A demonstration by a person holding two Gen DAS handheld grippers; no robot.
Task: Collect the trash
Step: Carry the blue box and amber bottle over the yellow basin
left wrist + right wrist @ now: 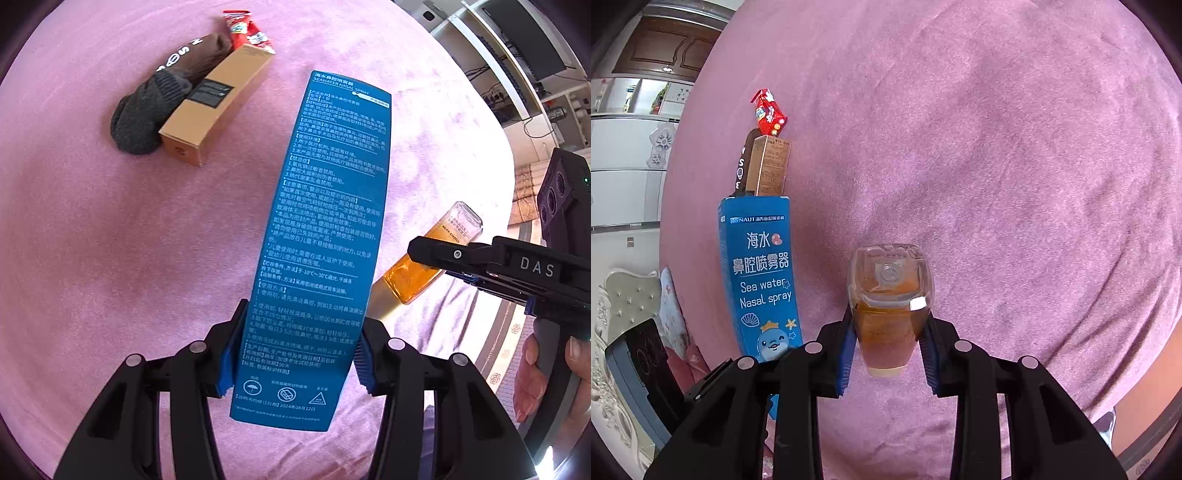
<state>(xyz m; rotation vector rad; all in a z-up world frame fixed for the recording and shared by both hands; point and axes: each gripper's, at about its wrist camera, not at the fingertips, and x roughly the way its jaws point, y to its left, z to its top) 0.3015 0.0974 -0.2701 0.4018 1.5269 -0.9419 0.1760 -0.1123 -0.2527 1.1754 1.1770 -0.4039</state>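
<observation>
Nearest the left wrist lens, the left gripper point(297, 354) pinches a tall blue cardboard nasal-spray box point(325, 236) by its lower part, blue pads pressed on both narrow sides, the box held clear above the pink plush bedspread point(92, 229). In the right wrist view, the right gripper point(889, 350) pinches a clear squarish bottle of amber liquid point(890, 306) across its body, base pointing away from the lens and the pale cap end toward it.

Judged from this, the step in hand is the carry: both pieces are gripped and off the bedspread. No bin or bag shows in either view, so the next move calls for finding a receptacle and bringing both hands over it before releasing. The long box, held low, may swing or slip.

Beyond the blue box, well apart from it, three things lie bunched on the bedspread: a tan cardboard carton point(214, 107), a brown and grey knitted sock point(159, 103) touching its far side, and a red crinkled snack wrapper point(247, 31) at its far end.

Only the left wrist view shows the box's fine-print back panel, the right gripper from the side, and the hand point(543, 373) holding it. Only the right wrist view shows the box's front with its cartoon dolphin, and the bottle's moulded base.
</observation>
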